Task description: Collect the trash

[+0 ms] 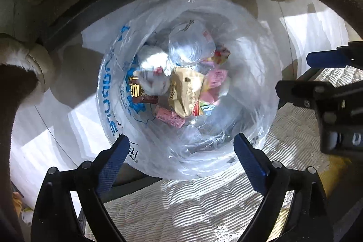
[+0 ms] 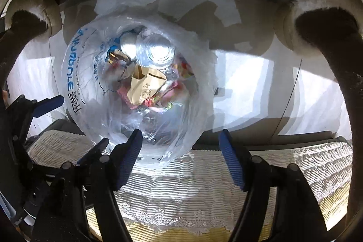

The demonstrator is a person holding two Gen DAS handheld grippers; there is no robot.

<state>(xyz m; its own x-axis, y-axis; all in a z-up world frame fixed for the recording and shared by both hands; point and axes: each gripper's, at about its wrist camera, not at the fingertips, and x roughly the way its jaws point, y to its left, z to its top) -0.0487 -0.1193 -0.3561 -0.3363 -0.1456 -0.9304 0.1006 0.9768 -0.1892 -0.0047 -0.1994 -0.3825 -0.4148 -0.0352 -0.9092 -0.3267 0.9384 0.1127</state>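
Two grippers hang spread over one clear plastic bag with blue print [image 1: 188, 87], mouth facing up, full of wrappers, standing on the floor just beyond the ribbed mat [image 1: 204, 203]. Left gripper [image 1: 181, 162] straddles the near rim squarely, nothing pinched. Right gripper [image 2: 180, 157] is also empty, offset to the bag's right, so left is better placed.
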